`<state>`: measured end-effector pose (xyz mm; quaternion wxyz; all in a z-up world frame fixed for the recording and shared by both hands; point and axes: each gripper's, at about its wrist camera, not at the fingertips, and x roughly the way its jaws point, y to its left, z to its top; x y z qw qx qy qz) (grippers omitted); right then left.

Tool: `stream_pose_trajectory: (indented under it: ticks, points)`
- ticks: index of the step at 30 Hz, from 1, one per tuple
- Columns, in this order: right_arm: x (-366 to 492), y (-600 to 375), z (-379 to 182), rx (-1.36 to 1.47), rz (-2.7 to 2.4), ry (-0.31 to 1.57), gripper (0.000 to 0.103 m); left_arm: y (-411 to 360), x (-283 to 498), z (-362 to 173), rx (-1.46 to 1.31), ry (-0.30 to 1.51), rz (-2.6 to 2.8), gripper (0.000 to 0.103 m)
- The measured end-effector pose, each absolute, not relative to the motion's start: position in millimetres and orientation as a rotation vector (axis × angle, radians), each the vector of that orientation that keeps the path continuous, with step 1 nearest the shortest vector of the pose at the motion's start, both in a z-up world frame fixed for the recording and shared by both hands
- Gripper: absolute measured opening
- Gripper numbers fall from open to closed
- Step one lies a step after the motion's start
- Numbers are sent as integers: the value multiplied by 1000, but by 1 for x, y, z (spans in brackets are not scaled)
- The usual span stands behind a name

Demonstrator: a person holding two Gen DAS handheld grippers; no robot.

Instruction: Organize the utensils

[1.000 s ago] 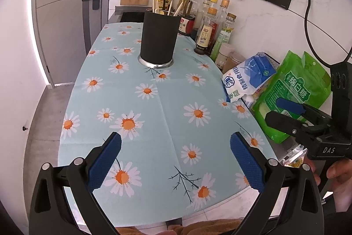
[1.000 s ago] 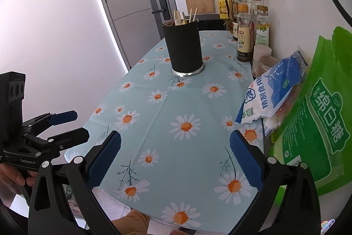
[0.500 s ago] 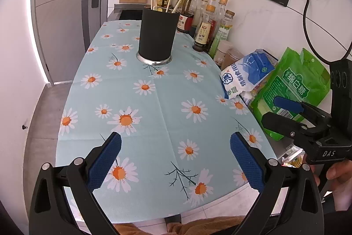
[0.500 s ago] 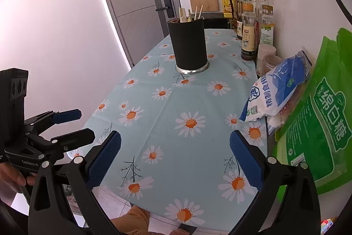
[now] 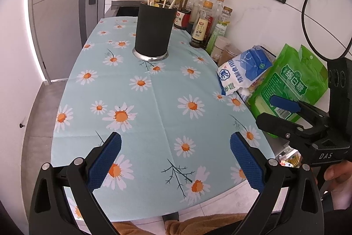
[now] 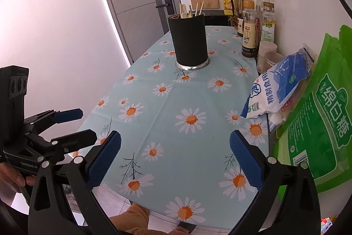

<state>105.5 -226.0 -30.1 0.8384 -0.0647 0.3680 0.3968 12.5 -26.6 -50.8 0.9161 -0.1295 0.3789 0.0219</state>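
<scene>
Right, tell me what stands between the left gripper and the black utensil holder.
Nothing visible does. Between the left gripper, jaws open and empty, and the black utensil holder lies only bare daisy tablecloth. The bottles and salt bag sit off to the right.

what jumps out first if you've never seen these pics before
The daisy-print tablecloth fills the middle of both views, with a black utensil holder standing upright at its far end, pale utensil handles poking out. Along the wall side lie a bright green bag and a blue-and-white bag. Each open hand-held gripper, left and right, frames the near edge.
</scene>
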Motion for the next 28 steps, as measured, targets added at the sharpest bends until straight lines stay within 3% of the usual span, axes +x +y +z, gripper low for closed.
stream_pose_trajectory:
  ticks: [28]
  points:
    - [110,-223,-34,-149,843,783,98,-28,18,-52,-265,796,41,96]
